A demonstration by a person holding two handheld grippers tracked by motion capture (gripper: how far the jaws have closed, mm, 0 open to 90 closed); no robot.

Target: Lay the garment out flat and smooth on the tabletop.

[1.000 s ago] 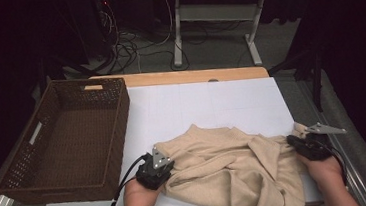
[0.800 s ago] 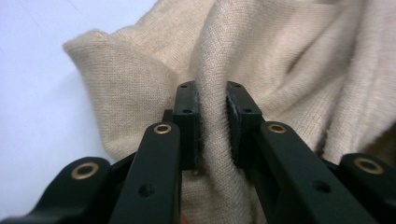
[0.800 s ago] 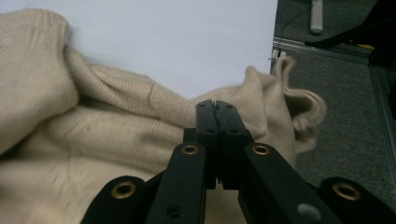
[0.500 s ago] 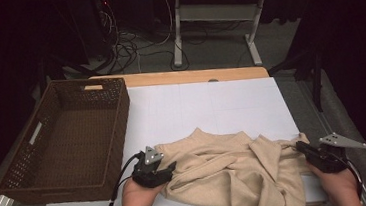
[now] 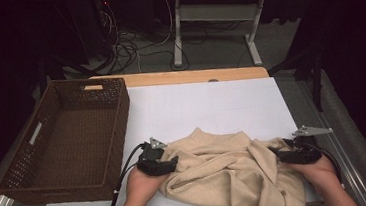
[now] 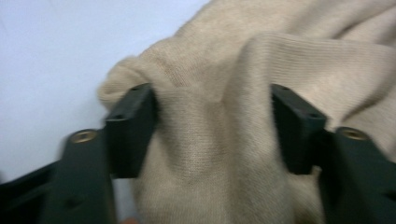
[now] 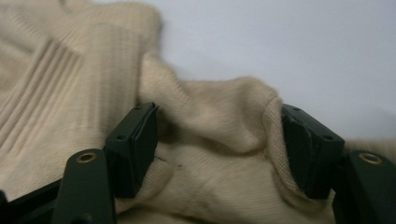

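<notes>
Sweater: a beige knit sweater (image 5: 227, 172) lies crumpled on the white surface (image 5: 211, 105), at the middle of its near edge, with part of the cloth hanging over that edge toward the near right corner. Ribbed knit shows in the right gripper view (image 7: 56, 79).

Left hand-held gripper: the left hand-held gripper (image 5: 168, 163) sits at the sweater's left border, near the near edge of the surface, held in the person's left hand (image 5: 142, 182). In the left gripper view its jaws stand apart with a thick fold of the sweater (image 6: 215, 140) bulging between them; the cloth touches the inner faces of both jaws. The jaws have just been closing a little after opening wide. Released, not clenched on the cloth.

Right hand-held gripper: the right hand-held gripper (image 5: 281, 153) is at the sweater's right border, near the right edge of the surface, in the person's right hand (image 5: 320, 171). Its jaws stand apart and have just been opening; a soft hump of the sweater (image 7: 219, 140) lies between them, loose and brushing the jaws. Released.

Basket: a dark brown wicker basket (image 5: 31, 166) stands along the left edge of the surface, just beside the left hand-held gripper, apart from the sweater.

Cable: a black cable (image 5: 122, 173) trails from the left hand-held gripper toward the near edge.
</notes>
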